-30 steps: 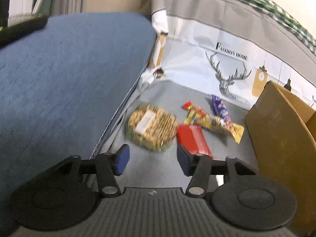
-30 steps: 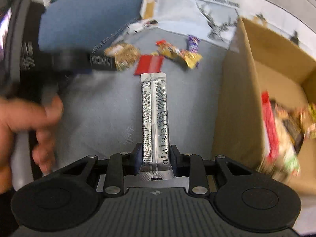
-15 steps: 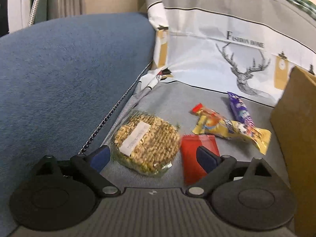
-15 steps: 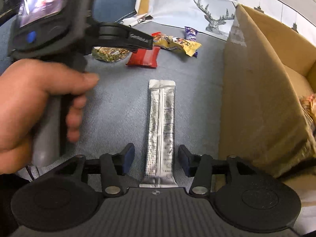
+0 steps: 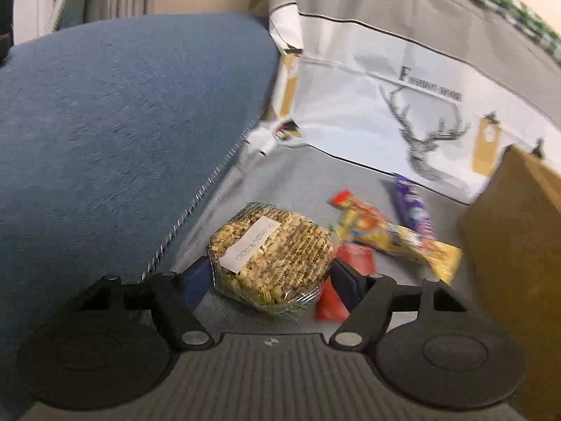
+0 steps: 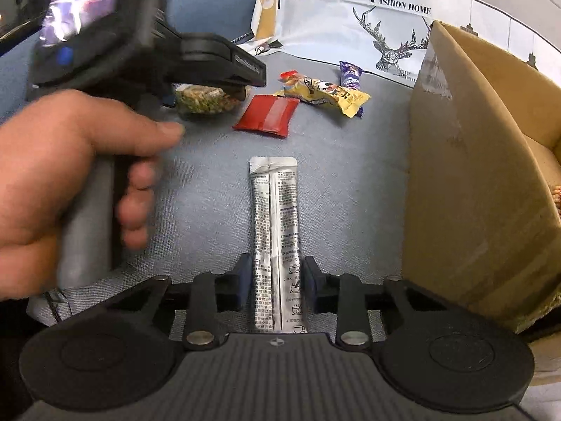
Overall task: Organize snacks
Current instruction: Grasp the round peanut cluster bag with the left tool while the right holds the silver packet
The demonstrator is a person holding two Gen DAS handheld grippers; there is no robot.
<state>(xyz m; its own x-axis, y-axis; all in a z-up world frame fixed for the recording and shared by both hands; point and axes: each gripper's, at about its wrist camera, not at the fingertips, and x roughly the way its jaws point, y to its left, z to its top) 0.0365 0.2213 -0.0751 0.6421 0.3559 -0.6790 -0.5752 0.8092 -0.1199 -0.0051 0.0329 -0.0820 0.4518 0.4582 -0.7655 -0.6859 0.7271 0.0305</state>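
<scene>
Left gripper [image 5: 268, 277]: we note jaws closing around nut cake [image 5: 271, 261], come between them | Right gripper [image 6: 277, 282]: re-clamped on silver sachet [image 6: 275, 217] | both pickups under way; box [image 6: 466, 182] right.

Matt grey woven cloth [image 6: 196, 189] lies under everything, and beside the plain brown cardboard box [image 6: 466, 189] a shiny crinkled silver foil sachet [image 6: 277, 231] gleams, while farther from the box sit a glossy red packet [image 6: 268, 115] and a clear-film-wrapped nut cake [image 5: 273, 256].
</scene>
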